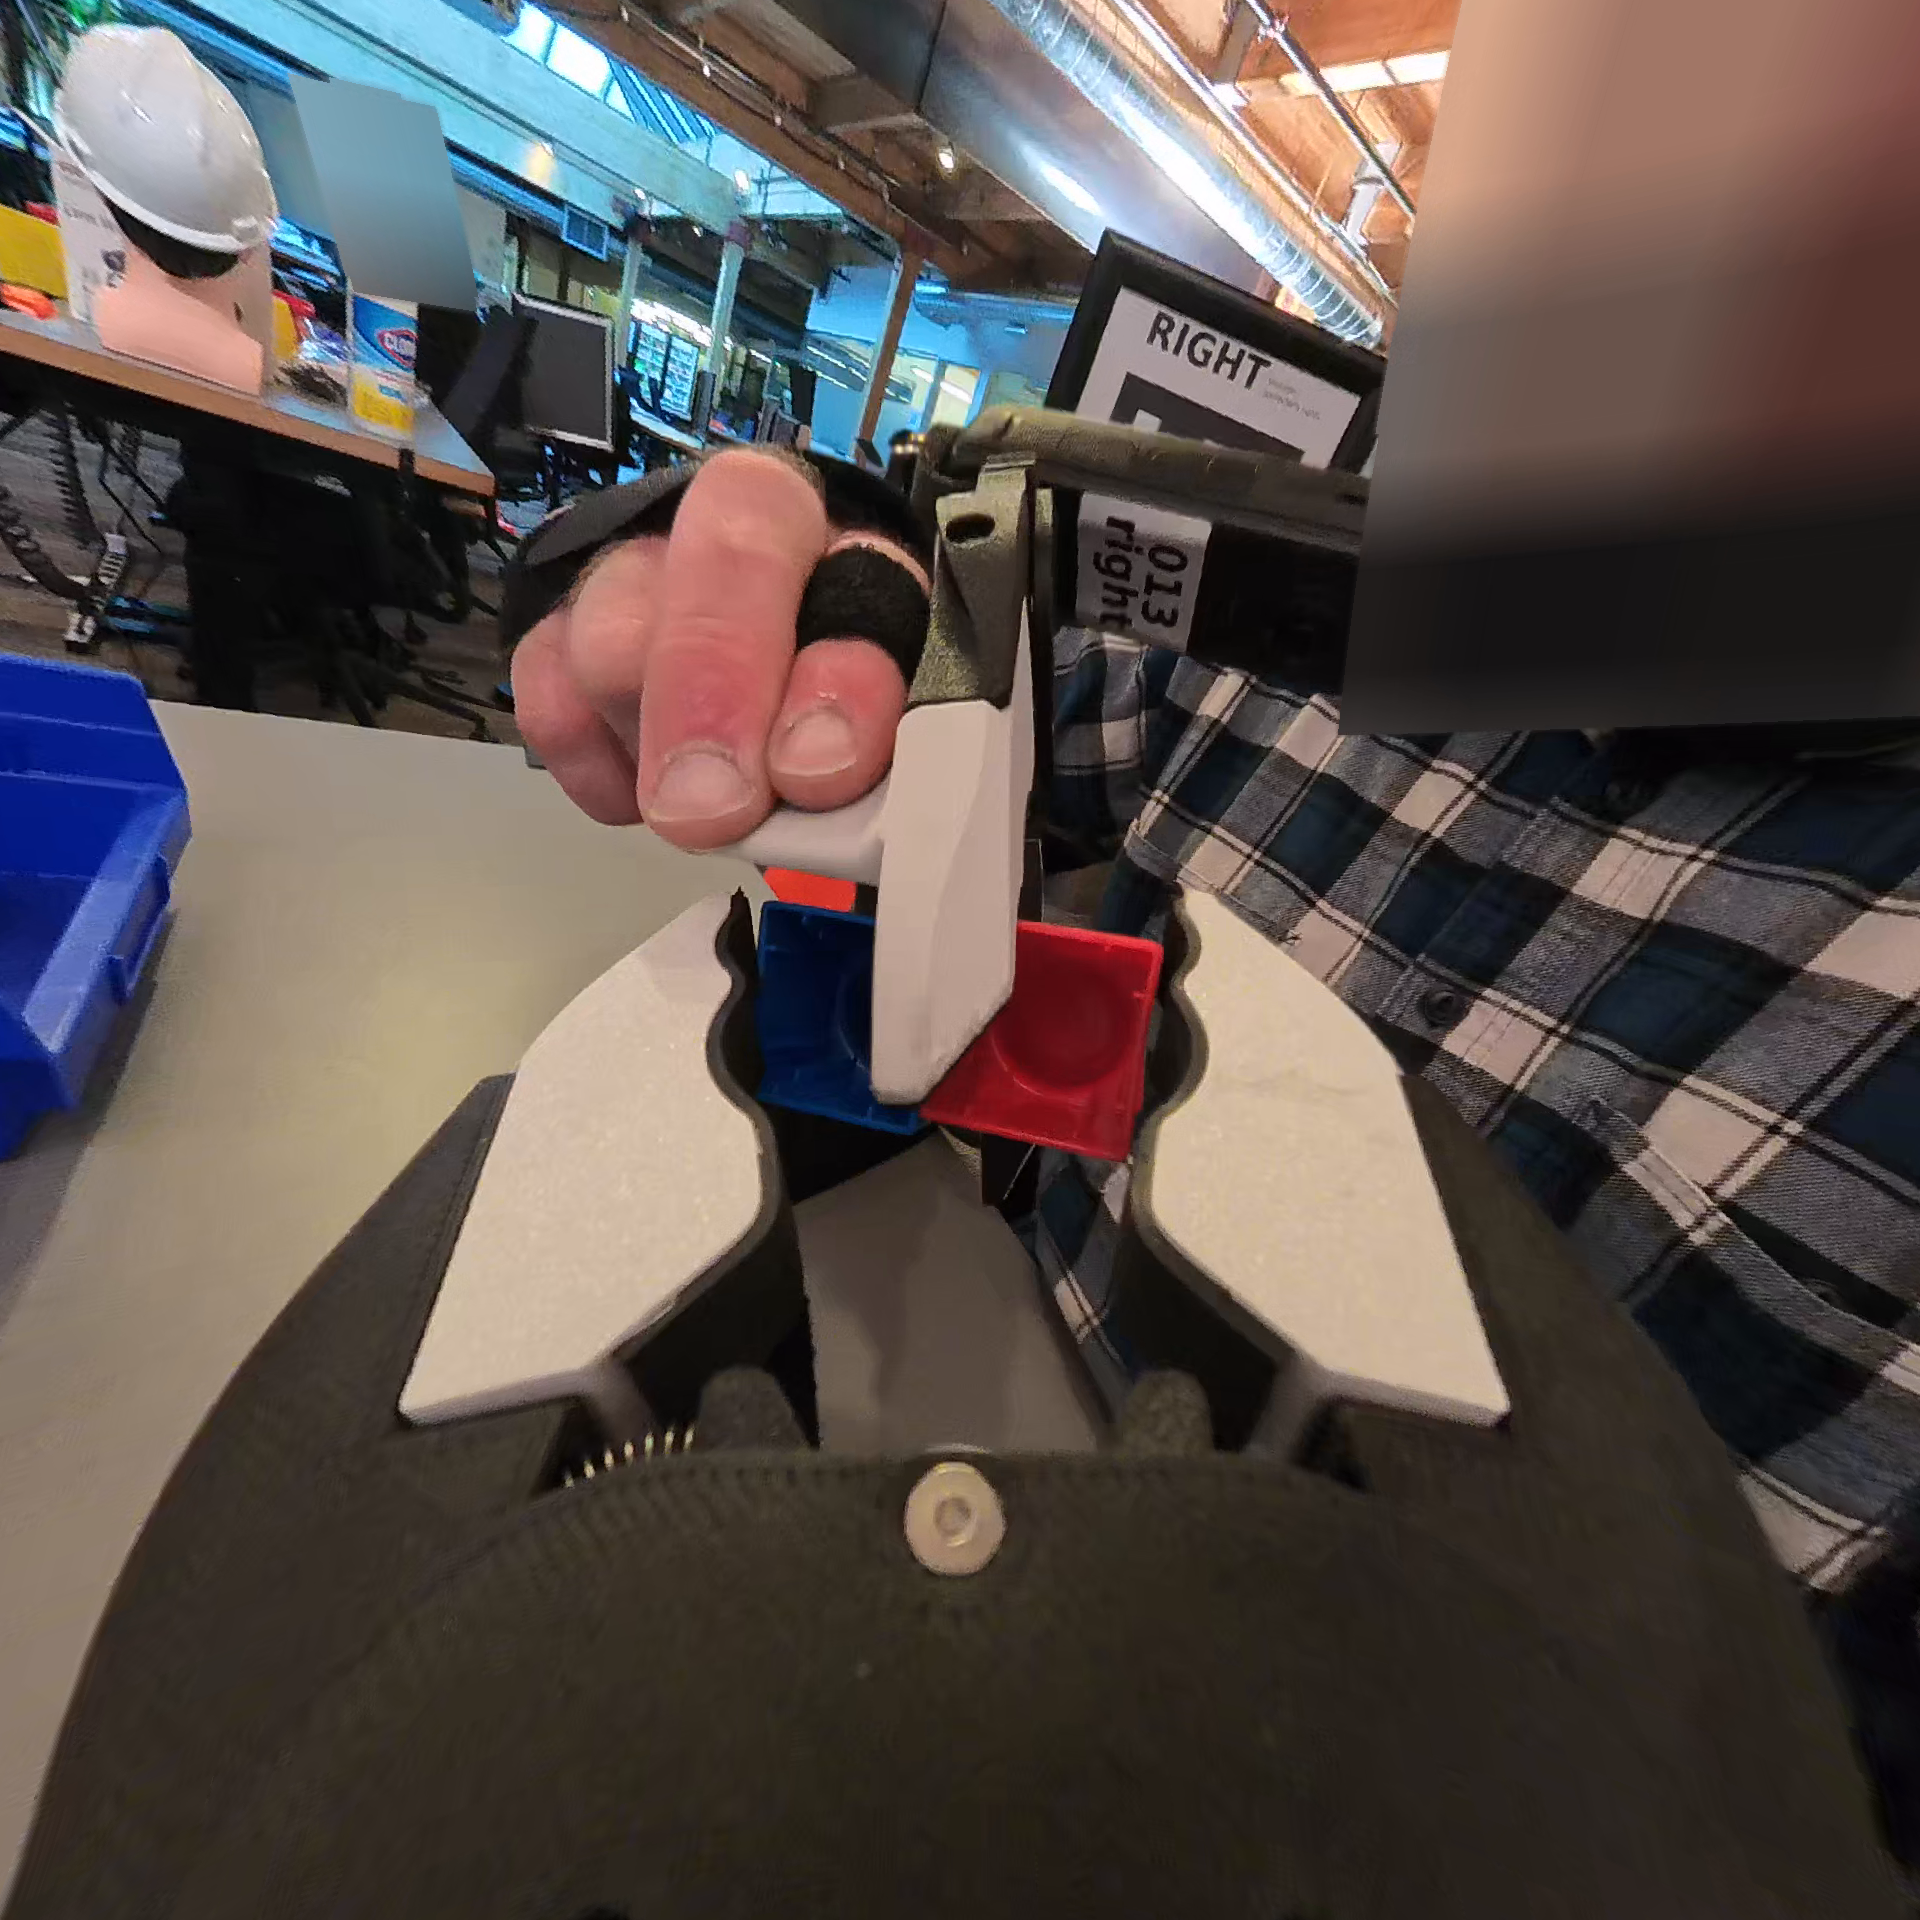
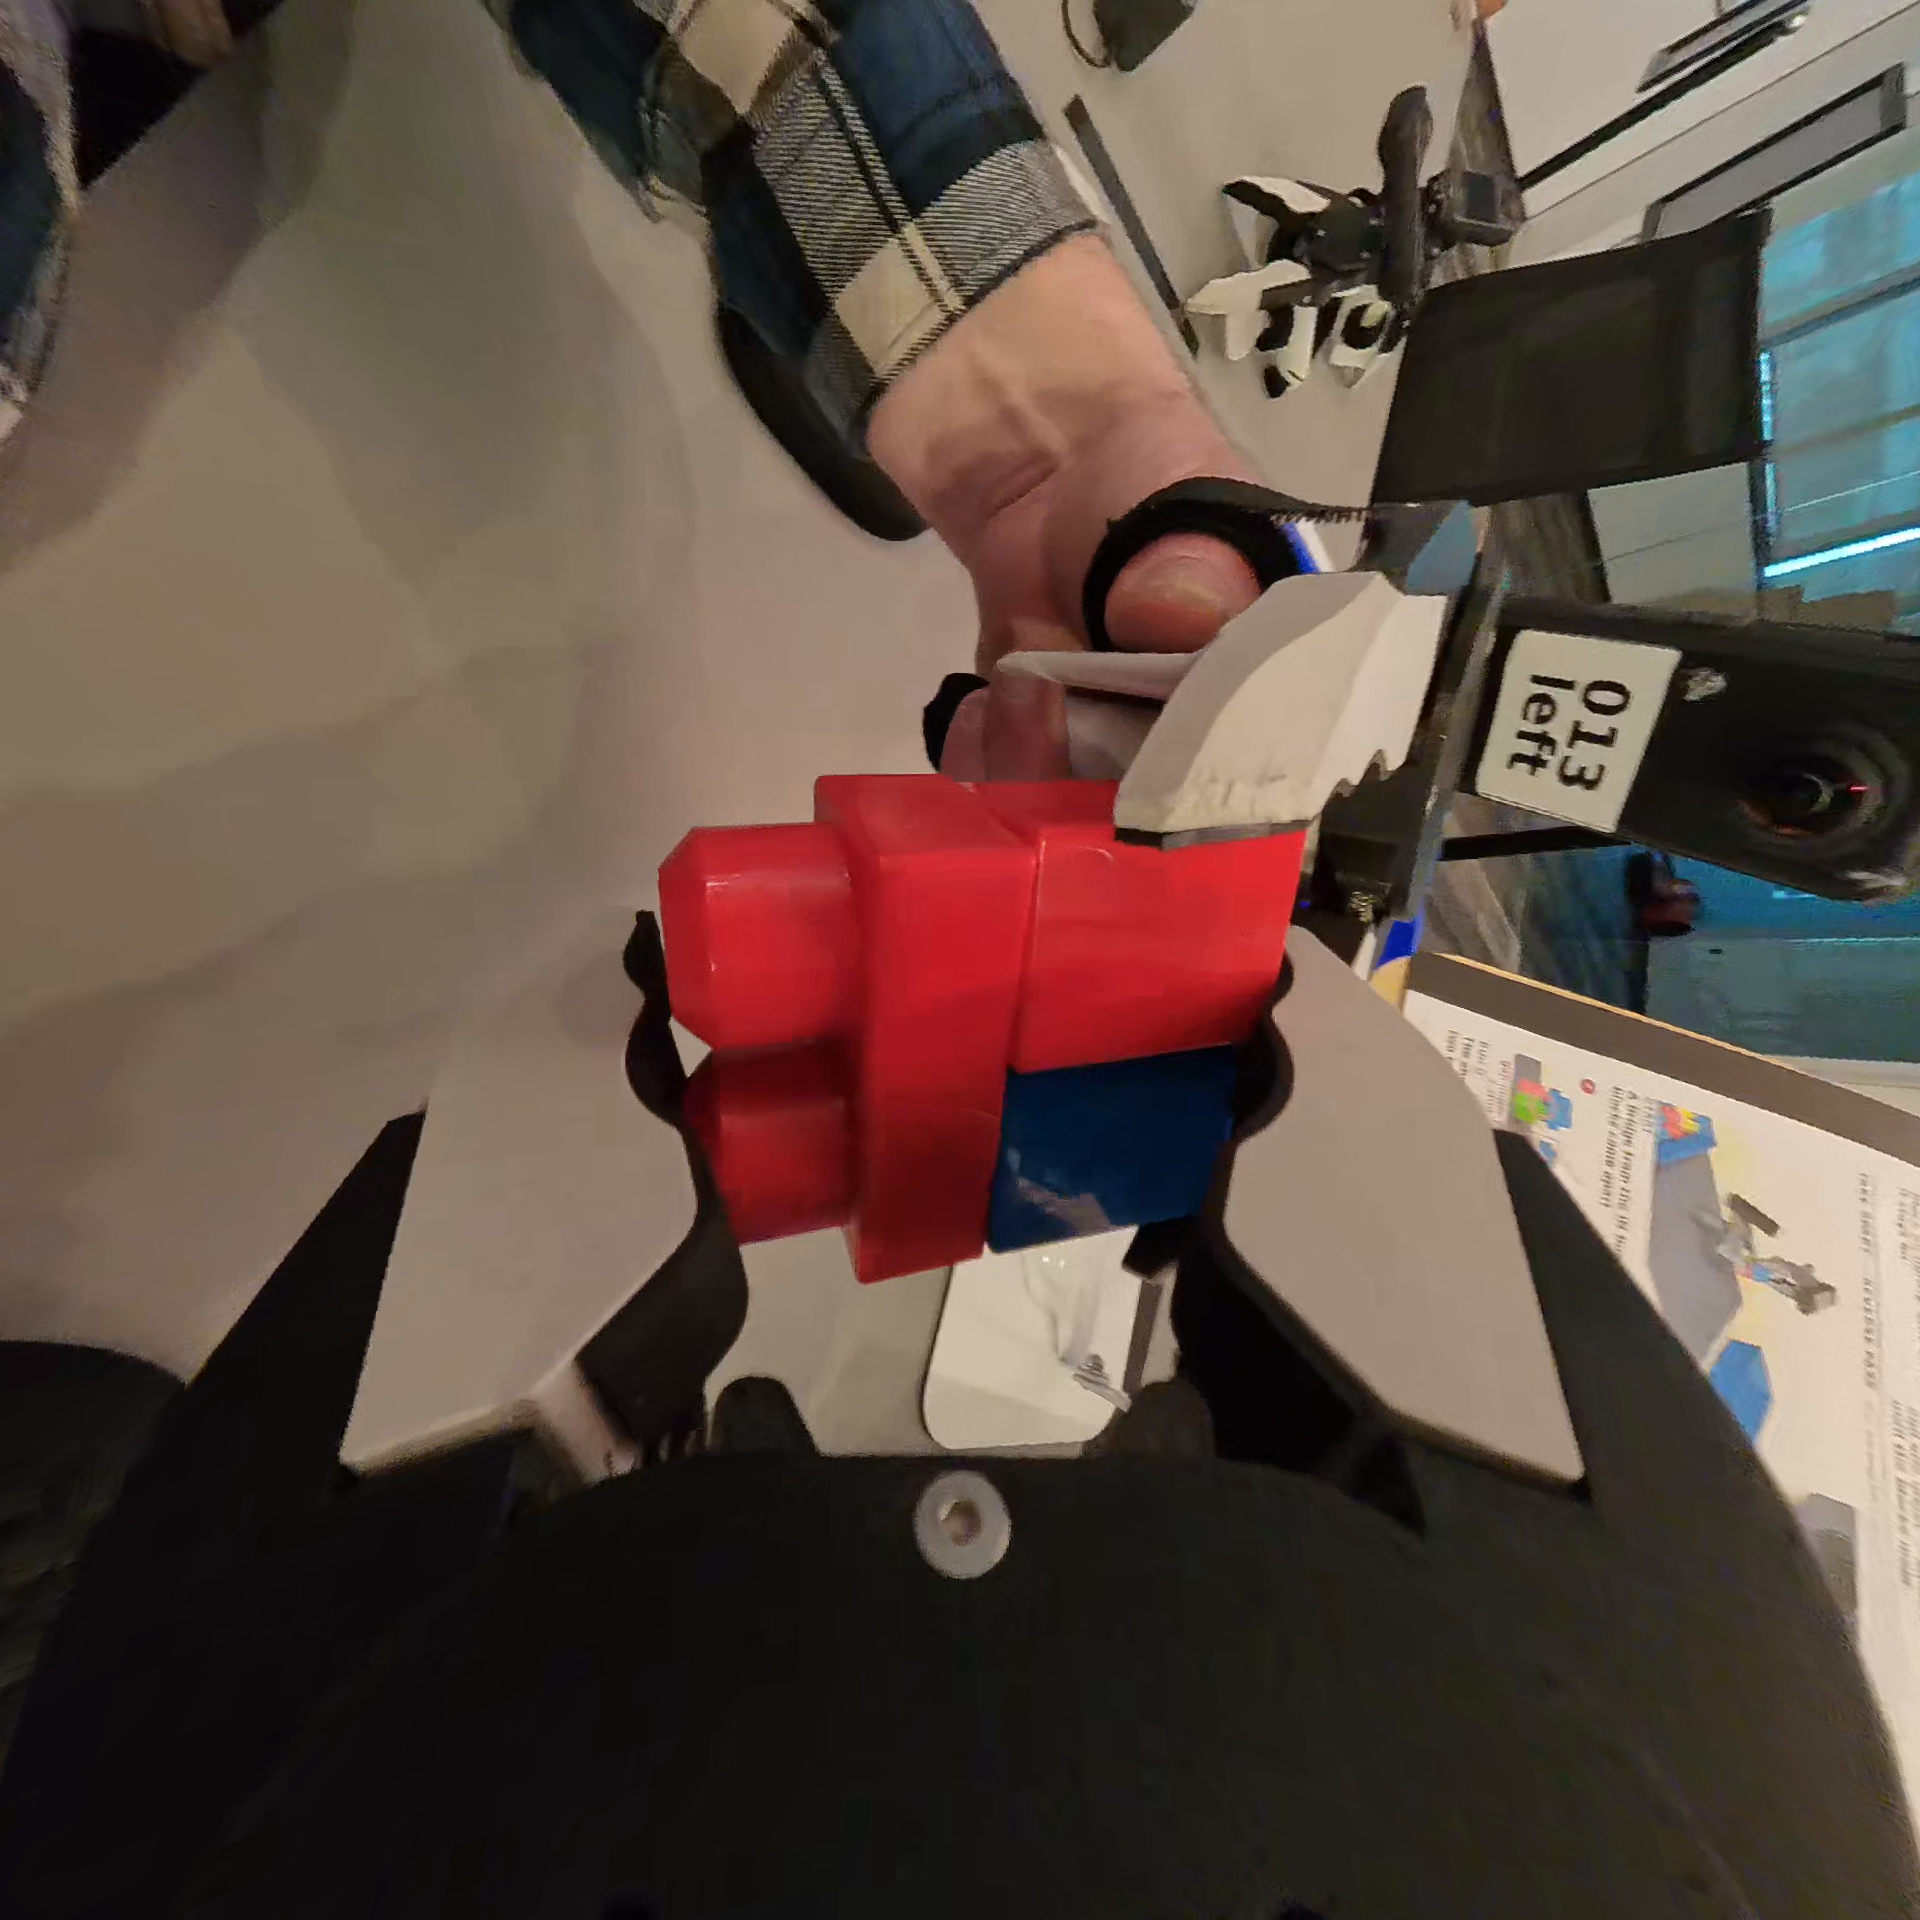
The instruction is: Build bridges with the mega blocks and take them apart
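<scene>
My left hand-held gripper clamps the bridge's blue block and red block side by side, off the worktop. My right hand-held gripper spreads around the long red block, not clearly pressing. Dismantling seems barely begun.

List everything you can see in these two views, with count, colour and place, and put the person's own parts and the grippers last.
Blocks: three joined, two red, one blue; between both grippers' fingers.
Blue block: hollow underside facing the left camera.
Red block: hollow underside, beside the blue.
Bin: one, blue; table's left edge.
Table: one, pale grey.
Hard hat: one, white; on a far bench.
Sheet: one, printed; right of the right gripper.
Shirt: plaid, blue and white.
Hand: on the right gripper.
Left gripper: closed on the two lower blocks.
Right gripper: fingers spread around the stack.
</scene>
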A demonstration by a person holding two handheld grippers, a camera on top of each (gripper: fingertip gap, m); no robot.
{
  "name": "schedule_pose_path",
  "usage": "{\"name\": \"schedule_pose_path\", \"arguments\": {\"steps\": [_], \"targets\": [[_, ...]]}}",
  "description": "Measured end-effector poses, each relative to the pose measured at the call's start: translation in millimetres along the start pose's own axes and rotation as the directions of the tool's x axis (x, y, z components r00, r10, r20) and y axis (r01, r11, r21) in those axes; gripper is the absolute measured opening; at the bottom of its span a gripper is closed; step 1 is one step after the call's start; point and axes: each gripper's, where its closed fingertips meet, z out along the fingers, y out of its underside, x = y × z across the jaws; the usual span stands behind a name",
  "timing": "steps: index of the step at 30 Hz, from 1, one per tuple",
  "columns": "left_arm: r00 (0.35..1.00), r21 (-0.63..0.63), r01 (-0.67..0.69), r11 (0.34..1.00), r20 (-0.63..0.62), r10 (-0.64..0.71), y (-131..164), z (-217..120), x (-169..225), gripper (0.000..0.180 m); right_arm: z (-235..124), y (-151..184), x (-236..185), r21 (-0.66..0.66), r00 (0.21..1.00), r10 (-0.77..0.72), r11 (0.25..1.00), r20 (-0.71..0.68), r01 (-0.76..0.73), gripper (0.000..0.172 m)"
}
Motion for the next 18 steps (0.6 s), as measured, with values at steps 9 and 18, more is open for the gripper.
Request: {"name": "schedule_pose_path", "arguments": {"steps": [9, 18], "targets": [[1.000, 0.079, 0.000, 0.997, -0.025, 0.002, -2.6, -3.2, -3.7, 0.073, 1.7, 4.0, 4.4, -0.021, 0.999, 0.050, 0.998, -0.018, -0.051, 0.107], [0.997, 0.692, 0.056, 0.720, 0.005, -0.082, -39.9, -70.5, -14.3, 0.072, -24.3, 23.0, 54.6, -0.060, 0.855, 0.008, 0.997, -0.519, -0.047, 0.118]]}}
